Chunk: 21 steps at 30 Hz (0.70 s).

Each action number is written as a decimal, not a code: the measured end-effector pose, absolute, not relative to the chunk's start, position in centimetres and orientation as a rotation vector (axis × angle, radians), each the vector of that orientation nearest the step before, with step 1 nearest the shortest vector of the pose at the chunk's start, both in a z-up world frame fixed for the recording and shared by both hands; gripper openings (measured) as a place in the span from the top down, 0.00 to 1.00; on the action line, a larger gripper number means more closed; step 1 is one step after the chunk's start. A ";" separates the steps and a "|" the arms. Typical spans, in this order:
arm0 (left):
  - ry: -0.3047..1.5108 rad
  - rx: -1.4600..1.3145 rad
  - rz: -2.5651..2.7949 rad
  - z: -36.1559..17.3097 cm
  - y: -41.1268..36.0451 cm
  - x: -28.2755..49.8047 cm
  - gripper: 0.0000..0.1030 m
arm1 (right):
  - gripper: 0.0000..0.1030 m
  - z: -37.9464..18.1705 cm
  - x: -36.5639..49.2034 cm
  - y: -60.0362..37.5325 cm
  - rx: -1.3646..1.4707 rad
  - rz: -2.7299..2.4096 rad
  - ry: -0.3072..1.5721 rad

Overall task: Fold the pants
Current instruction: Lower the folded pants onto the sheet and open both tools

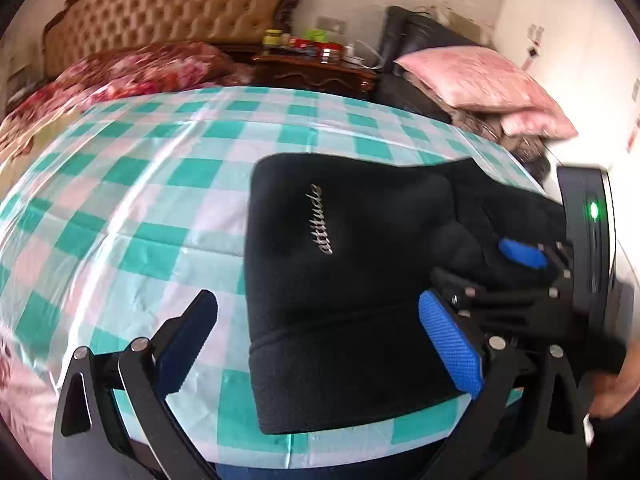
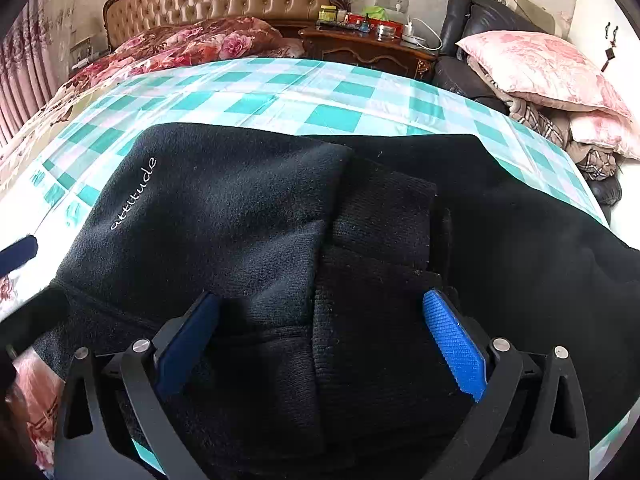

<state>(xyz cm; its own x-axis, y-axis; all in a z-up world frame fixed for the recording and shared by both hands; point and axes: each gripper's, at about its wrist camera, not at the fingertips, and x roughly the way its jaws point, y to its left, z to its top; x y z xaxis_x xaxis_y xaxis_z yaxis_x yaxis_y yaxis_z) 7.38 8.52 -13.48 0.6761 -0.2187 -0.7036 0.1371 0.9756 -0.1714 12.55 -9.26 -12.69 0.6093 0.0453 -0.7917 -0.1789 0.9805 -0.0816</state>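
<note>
Left hand-held gripper (image 1: pixel 320 340) spread wide, blue ribbed pads clear of any cloth, poised over the near edge of the black fleece pants (image 1: pixel 360 280). Right hand-held gripper (image 2: pixel 320 336) likewise gaping wide, nothing pinched between its pads, hovering directly above the dark folded layers. Seen from the left wrist, right hand-held gripper (image 1: pixel 524 256) lying just to the right, over the far side of the same garment.

Pants resting directly ahead of and beneath both tools, already doubled into a thick bundle on the teal-and-white checked bedsheet (image 1: pixel 140 200); ribbed cuff or waistband overlapped in the middle, between the right tool's pads. By the look of it, a fold just laid down and let go, task well along. Next move likely calling for a fresh pinch on one end of the bundle and another turn over, or a smoothing pass; thick fleece apt to spring back if dropped loosely.

White cursive embroidery on the fleece, ahead and left of the right tool, reading "attitude" (image 2: pixel 134 194). Labels on the nightstand clutter beyond too small to read.
</note>
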 end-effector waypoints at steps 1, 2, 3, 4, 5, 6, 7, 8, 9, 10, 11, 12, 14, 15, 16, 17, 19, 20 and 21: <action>0.794 -0.091 -0.205 -13.7 8.5 7.3 0.02 | 0.05 -12.7 12.5 -9.3 -0.157 0.129 0.907; 0.790 -0.091 -0.209 -13.7 8.6 7.2 0.02 | 0.05 -12.7 12.5 -9.3 -0.155 0.125 0.908; 0.784 -0.108 -0.210 -13.4 8.9 7.4 0.03 | 0.04 -12.7 12.6 -9.2 -0.154 0.123 0.909; 0.777 -0.124 -0.206 -12.8 9.2 7.6 0.03 | 0.04 -12.7 12.6 -9.2 -0.154 0.121 0.909; 0.762 -0.135 -0.201 -12.0 9.4 8.0 0.06 | 0.04 -12.7 12.5 -9.2 -0.154 0.121 0.907; 0.746 -0.138 -0.196 -11.1 9.5 8.4 0.10 | 0.04 -12.7 12.5 -9.2 -0.155 0.123 0.903; 0.738 -0.124 -0.184 -10.2 9.4 9.3 0.22 | 0.04 -12.7 12.4 -9.2 -0.155 0.124 0.900; 0.736 -0.108 -0.189 -9.5 9.1 10.3 0.32 | 0.04 -12.7 12.4 -9.2 -0.157 0.126 0.899; 0.743 -0.090 -0.221 -9.1 8.5 11.8 0.34 | 0.04 -12.7 12.4 -9.2 -0.160 0.127 0.899; 0.760 -0.079 -0.246 -9.0 7.9 12.9 0.37 | 0.04 -12.7 12.4 -9.2 -0.162 0.128 0.900; 0.789 -0.061 -0.260 -9.1 7.2 14.3 0.41 | 0.04 -12.7 12.4 -9.1 -0.164 0.128 0.901; 0.818 -0.047 -0.262 -9.5 6.6 15.6 0.41 | 0.04 -12.7 12.4 -9.1 -0.166 0.129 0.901; 0.880 -0.030 -0.239 -10.8 5.6 18.3 0.48 | 0.04 -12.7 12.4 -9.1 -0.169 0.134 0.900; 0.924 -0.041 -0.206 -12.0 5.5 20.0 0.50 | 0.04 -12.7 12.4 -9.2 -0.168 0.137 0.899; 0.956 -0.051 -0.192 -12.9 5.6 21.0 0.53 | 0.04 -12.7 12.3 -9.1 -0.169 0.137 0.899; 0.980 -0.061 -0.187 -13.7 5.6 21.8 0.54 | 0.04 -12.7 12.3 -9.1 -0.172 0.138 0.900; 0.978 -0.059 -0.179 -14.1 5.5 22.1 0.53 | 0.04 -12.7 12.3 -9.1 -0.175 0.143 0.899; 0.980 -0.053 -0.172 -14.0 5.4 22.0 0.53 | 0.05 -12.7 12.3 -9.2 -0.174 0.146 0.899; 0.980 -0.052 -0.169 -14.1 5.4 21.9 0.54 | 0.05 -12.6 12.3 -9.3 -0.168 0.154 0.898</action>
